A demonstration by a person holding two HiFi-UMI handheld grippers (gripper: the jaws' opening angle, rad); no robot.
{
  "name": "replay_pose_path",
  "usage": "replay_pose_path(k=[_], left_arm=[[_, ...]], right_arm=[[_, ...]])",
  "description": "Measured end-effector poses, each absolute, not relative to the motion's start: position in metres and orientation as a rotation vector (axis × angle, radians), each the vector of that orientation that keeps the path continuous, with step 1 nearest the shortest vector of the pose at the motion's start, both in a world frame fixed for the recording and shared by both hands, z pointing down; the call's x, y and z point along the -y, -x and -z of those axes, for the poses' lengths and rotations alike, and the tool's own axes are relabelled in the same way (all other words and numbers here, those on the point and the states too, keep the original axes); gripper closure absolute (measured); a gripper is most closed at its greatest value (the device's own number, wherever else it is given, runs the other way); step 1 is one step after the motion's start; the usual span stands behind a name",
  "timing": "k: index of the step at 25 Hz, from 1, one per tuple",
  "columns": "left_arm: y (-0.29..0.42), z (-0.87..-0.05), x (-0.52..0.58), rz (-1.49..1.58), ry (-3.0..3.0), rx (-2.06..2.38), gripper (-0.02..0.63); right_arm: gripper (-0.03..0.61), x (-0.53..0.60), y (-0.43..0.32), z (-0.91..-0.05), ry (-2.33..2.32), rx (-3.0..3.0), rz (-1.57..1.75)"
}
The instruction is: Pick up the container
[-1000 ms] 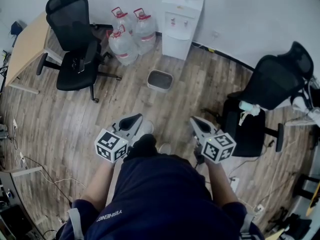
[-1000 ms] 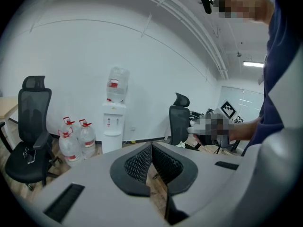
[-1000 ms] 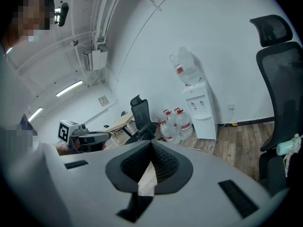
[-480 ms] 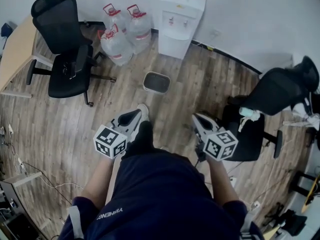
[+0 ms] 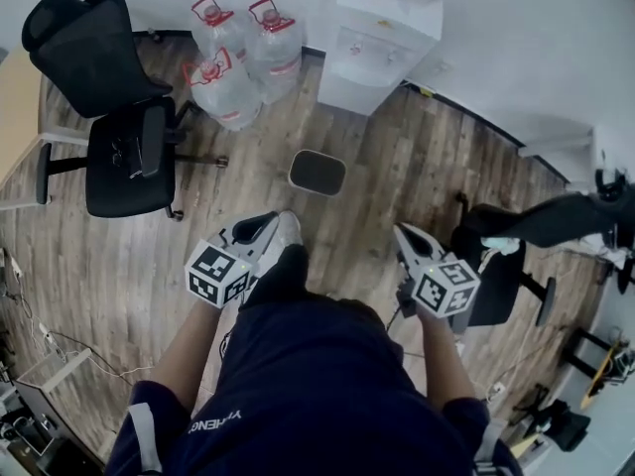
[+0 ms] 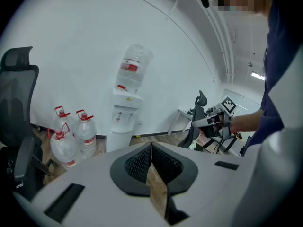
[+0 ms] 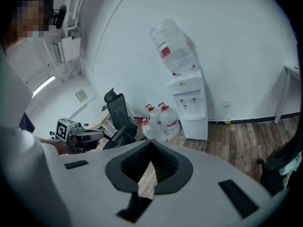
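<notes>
The container (image 5: 317, 173), a small dark rounded bin with a pale rim, stands on the wooden floor, ahead of the person's feet. My left gripper (image 5: 266, 221) is held at waist height, short of the container and to its left, jaws shut with nothing in them. My right gripper (image 5: 402, 232) is level with it on the right, also shut and empty. In the left gripper view the closed jaws meet at the left gripper (image 6: 151, 148), and the right gripper (image 6: 208, 122) shows beyond. The container is hidden in both gripper views.
A white water dispenser (image 5: 382, 38) stands against the far wall, with three large water bottles (image 5: 233, 67) to its left. A black office chair (image 5: 109, 137) is at the left, another chair (image 5: 536, 236) at the right. Cables (image 5: 40, 330) run along the floor at the left.
The person has stepped forward, one foot moving ahead. The chairs and bottles have shifted outward in the head view. Both grippers keep their place in front of the body, still shut.
</notes>
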State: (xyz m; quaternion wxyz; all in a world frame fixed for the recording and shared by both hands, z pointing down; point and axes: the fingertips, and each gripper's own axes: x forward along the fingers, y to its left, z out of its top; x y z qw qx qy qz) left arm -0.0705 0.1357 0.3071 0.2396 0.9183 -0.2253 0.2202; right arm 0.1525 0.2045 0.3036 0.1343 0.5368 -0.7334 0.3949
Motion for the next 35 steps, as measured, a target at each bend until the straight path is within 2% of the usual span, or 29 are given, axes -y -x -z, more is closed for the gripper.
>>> replay_pose_path(k=[9,20,27,35], left_arm=[[0.084,-0.346,-0.045,-0.643,-2.452,0.542,0.589],[0.08,-0.409,-0.014,-0.738,-2.346,0.522,0.589],[0.073,-0.485,-0.015,-0.809,-2.22,0.557,0.589],[0.061,-0.632,-0.017,-0.864,-1.995,0.663,0.588]], right_arm=[[0.561,-0.128,-0.153,-0.335,-1.59,1.97,-1.191],[0.561,-0.057,-0.149,-0.39,-1.411,1.941,-1.118],[0.561,-0.029,-0.152,-0.477,-1.152,1.912,-0.989],[0.561,-0.011,-0.183,-0.614,-0.96,1.827,-0.925]])
